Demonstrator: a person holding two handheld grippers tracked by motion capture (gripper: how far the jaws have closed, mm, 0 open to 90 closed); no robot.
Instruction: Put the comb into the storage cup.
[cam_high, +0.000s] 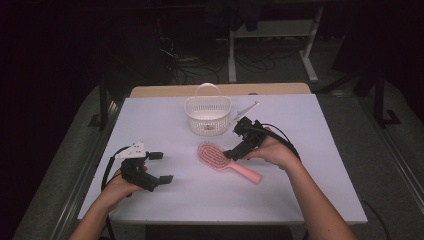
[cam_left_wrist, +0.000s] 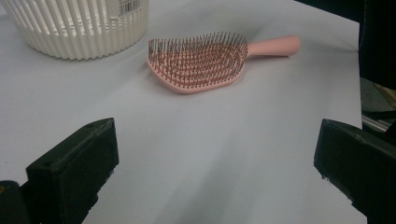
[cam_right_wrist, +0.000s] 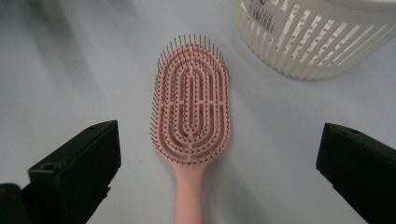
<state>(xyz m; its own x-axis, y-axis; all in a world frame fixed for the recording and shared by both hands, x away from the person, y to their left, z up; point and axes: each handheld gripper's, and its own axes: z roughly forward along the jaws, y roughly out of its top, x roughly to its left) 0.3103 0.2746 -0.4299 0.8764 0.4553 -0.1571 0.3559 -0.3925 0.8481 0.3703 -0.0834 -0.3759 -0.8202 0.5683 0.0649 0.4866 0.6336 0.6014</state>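
White table (cam_high: 300, 190), pink hairbrush (cam_high: 218, 158), basket (cam_high: 207, 115) label unreadable

brush handle (cam_right_wrist: 188, 196) cut by bottom edge; basket (cam_right_wrist: 317, 37) cropped at top; label print unreadable.

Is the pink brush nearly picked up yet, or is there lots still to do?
Nothing looks done yet: the pink brush lies flat on the table, bristles up, beside the white basket. In hand: the right tongs hang open over its handle, one jaw on each side in the right gripper view. The left tongs wait open, apart. Left: closing on the handle and lifting, perhaps toward the basket.
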